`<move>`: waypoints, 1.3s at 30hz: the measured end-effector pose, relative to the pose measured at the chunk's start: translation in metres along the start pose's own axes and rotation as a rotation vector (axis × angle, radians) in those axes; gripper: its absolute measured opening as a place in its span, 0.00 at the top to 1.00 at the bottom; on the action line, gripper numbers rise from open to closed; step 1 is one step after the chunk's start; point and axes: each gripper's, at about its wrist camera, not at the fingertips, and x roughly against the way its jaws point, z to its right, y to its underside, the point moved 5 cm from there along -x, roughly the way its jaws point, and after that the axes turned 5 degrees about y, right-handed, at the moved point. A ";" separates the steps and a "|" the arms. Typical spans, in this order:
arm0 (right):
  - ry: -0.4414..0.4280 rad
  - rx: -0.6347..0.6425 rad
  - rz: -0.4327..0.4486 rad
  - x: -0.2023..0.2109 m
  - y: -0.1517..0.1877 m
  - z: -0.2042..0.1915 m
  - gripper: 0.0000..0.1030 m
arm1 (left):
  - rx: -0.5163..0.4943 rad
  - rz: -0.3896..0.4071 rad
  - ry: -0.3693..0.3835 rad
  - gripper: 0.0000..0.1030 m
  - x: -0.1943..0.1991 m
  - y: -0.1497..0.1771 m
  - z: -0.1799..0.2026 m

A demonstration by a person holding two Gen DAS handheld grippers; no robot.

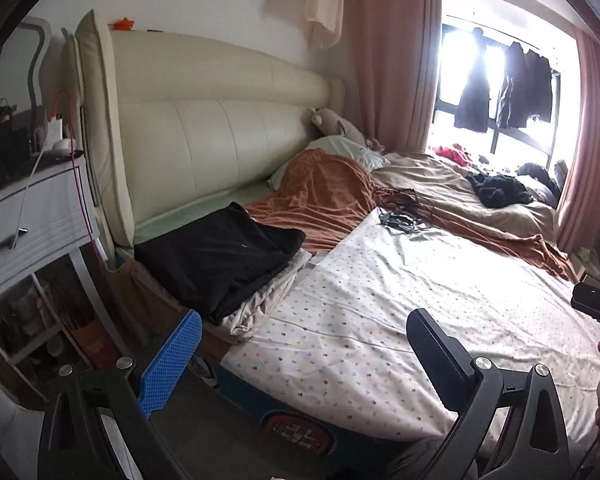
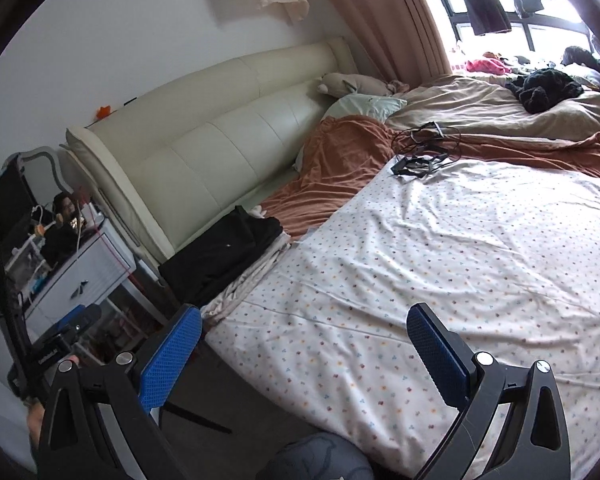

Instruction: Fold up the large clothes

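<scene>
A folded black garment [image 1: 224,252] lies on a folded beige cloth [image 1: 260,304] at the near left corner of the bed, by the headboard; it also shows in the right wrist view [image 2: 220,256]. A crumpled black garment [image 1: 498,190] lies far off by the window, also in the right wrist view [image 2: 546,86]. My left gripper [image 1: 304,354] is open and empty above the bed's near edge. My right gripper [image 2: 304,354] is open and empty over the dotted sheet [image 2: 440,264].
A white nightstand [image 1: 32,220] with clutter stands left of the bed. Black cables [image 1: 400,212] lie mid-bed. An orange blanket [image 1: 324,196], a tan duvet [image 1: 432,180], a pillow [image 1: 352,150] and a plush toy [image 1: 332,120] lie further back. Dark clothes [image 1: 504,88] hang at the window.
</scene>
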 end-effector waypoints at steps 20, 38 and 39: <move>0.164 0.030 0.198 0.143 0.093 0.008 0.00 | -0.107 0.091 0.118 0.00 0.099 0.062 0.059; 0.232 0.021 0.190 0.182 0.163 0.019 0.00 | -0.132 0.079 0.149 0.00 0.121 0.112 0.073; 0.233 0.020 0.191 0.182 0.162 0.019 0.00 | -0.134 0.081 0.153 0.00 0.122 0.111 0.074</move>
